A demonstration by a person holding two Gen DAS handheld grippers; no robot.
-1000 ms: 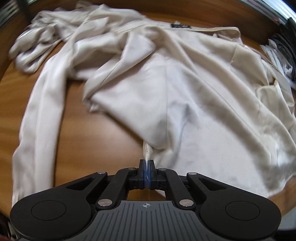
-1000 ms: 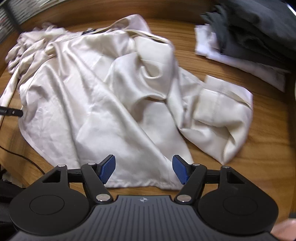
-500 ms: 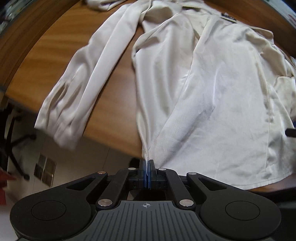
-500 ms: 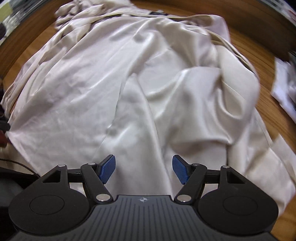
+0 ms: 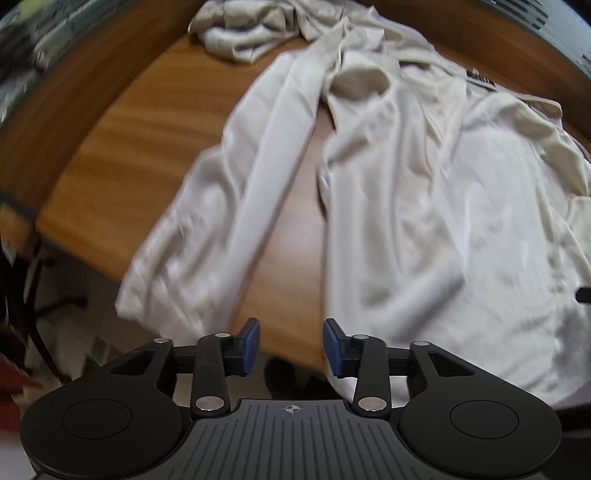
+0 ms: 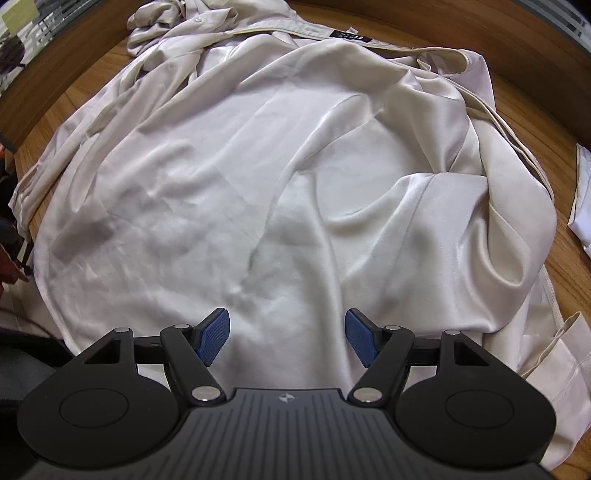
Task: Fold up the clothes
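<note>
A cream satin shirt [image 5: 443, 206] lies spread over the wooden table [image 5: 122, 147], its long sleeve [image 5: 236, 192] stretched toward the near left edge. My left gripper [image 5: 291, 347] hovers over the table's near edge between sleeve and shirt body; its jaws are opening and nothing is between them, though the hem lies just under the right pad. In the right wrist view the same shirt [image 6: 240, 177] fills the frame, with a dark neck label [image 6: 349, 35] at the far side. My right gripper [image 6: 287, 338] stands open above the hem, holding nothing.
A white folded garment [image 6: 581, 199] lies at the table's right edge. Past the near left edge of the table, the floor and dark chair legs [image 5: 44, 295] show. The shirt's other sleeve cuff [image 6: 561, 354] hangs near the right.
My left gripper was shut on the shirt's hem corner and has let it go, its jaws now apart. The right gripper moved in over the shirt body and stays open.
</note>
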